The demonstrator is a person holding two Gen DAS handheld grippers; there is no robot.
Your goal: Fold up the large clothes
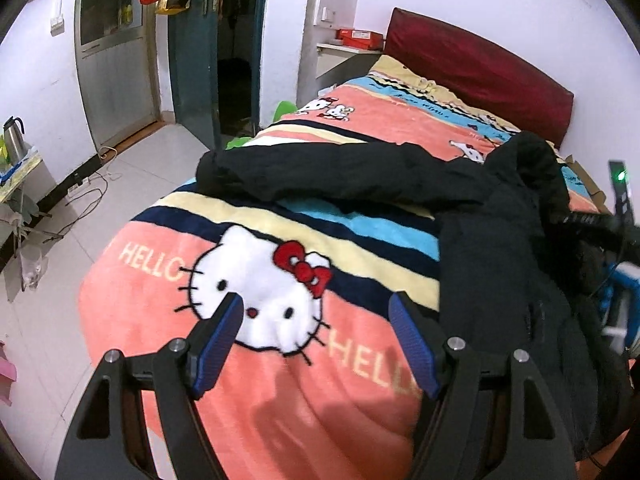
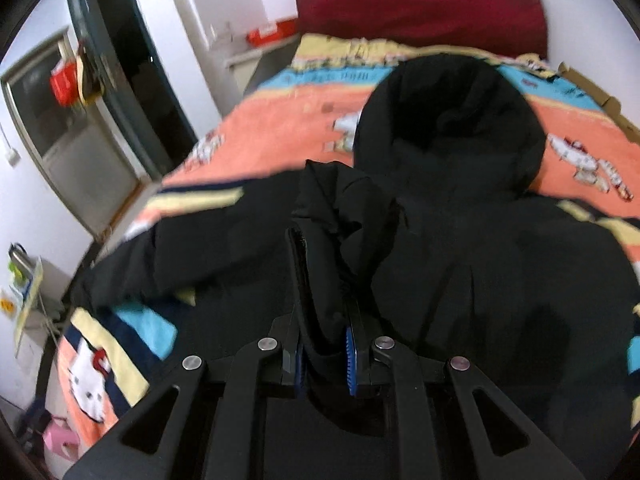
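Observation:
A large black hooded jacket lies on a bed covered by a striped cartoon-cat blanket. One sleeve stretches left across the blanket. My left gripper hovers open over the cat's face, left of the jacket body, with nothing between its blue pads. In the right wrist view the jacket fills the middle, hood toward the headboard. My right gripper is shut on a bunched fold of black jacket fabric, lifted above the body.
A dark red headboard stands at the bed's far end against a white wall. To the left are a tiled floor with cables, a metal door and an open dark doorway. A kettle stands on a side table at the far left.

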